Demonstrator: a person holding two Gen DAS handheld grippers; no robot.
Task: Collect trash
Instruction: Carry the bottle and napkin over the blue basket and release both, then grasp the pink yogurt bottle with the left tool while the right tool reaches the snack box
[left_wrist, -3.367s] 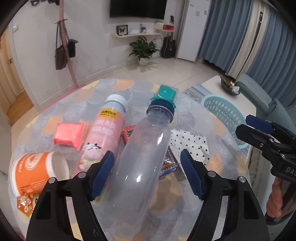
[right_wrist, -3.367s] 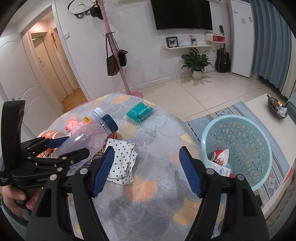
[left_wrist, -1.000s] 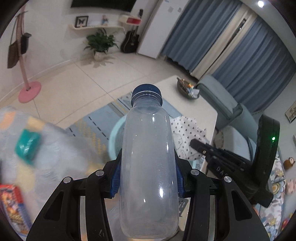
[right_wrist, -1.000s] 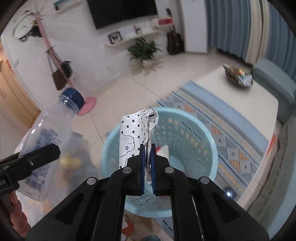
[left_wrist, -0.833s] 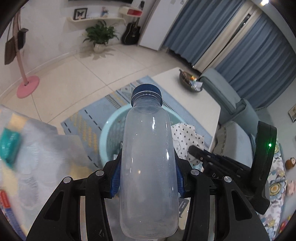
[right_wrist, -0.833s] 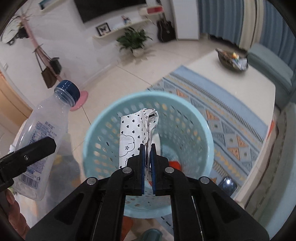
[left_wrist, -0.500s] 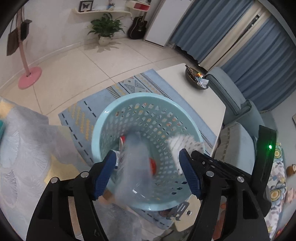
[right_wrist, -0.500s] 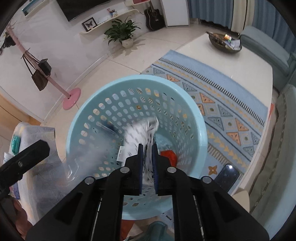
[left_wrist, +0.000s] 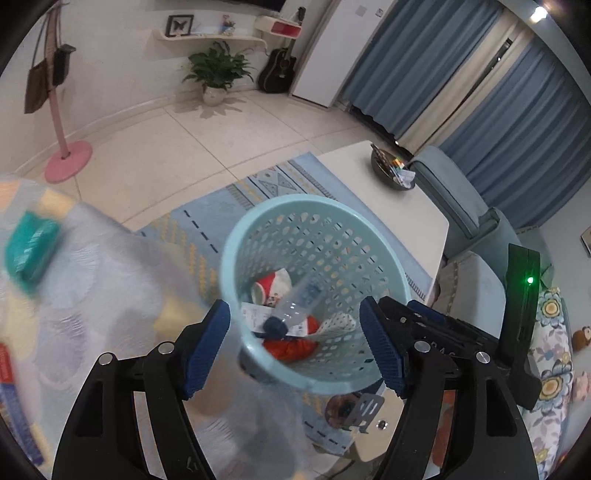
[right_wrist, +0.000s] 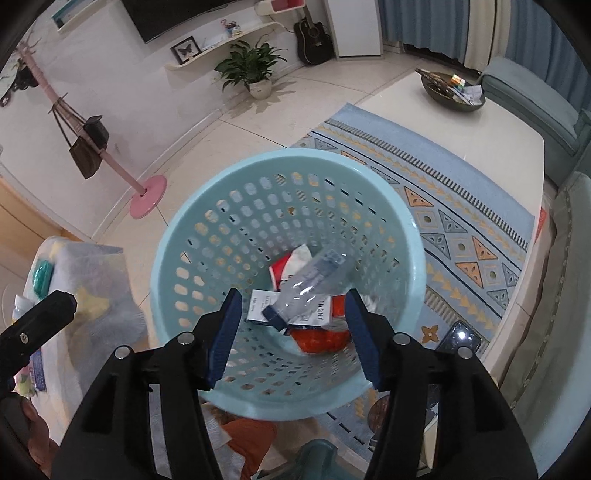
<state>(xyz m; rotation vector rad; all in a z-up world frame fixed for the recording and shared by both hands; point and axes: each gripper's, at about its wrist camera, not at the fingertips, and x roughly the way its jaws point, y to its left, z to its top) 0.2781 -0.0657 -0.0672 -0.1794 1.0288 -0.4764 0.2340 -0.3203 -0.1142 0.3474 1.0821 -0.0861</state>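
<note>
A light blue perforated basket (left_wrist: 236, 280) (right_wrist: 417, 258) stands on the floor beside the table. A clear plastic bottle (left_wrist: 295, 306) (right_wrist: 314, 284) with a dark blue cap lies inside it on red and white wrappers. A white dotted paper (left_wrist: 338, 325) lies beside it at the basket's right. My left gripper (left_wrist: 295, 345) is open and empty above the basket's near rim. My right gripper (right_wrist: 293, 332) is open and empty over the basket. The right gripper's body also shows in the left wrist view (left_wrist: 461, 343).
The table with a patterned cloth (left_wrist: 92, 288) lies left of the basket and carries a teal packet (left_wrist: 29, 247) (right_wrist: 42, 277). A low white table (right_wrist: 461, 125) with a dark bowl (right_wrist: 450, 92) stands beyond the rug. A phone (right_wrist: 460, 338) lies near the basket.
Both grippers opened over the basket. The bottle dropped from the left gripper and the dotted paper from the right; both now lie inside the basket.
</note>
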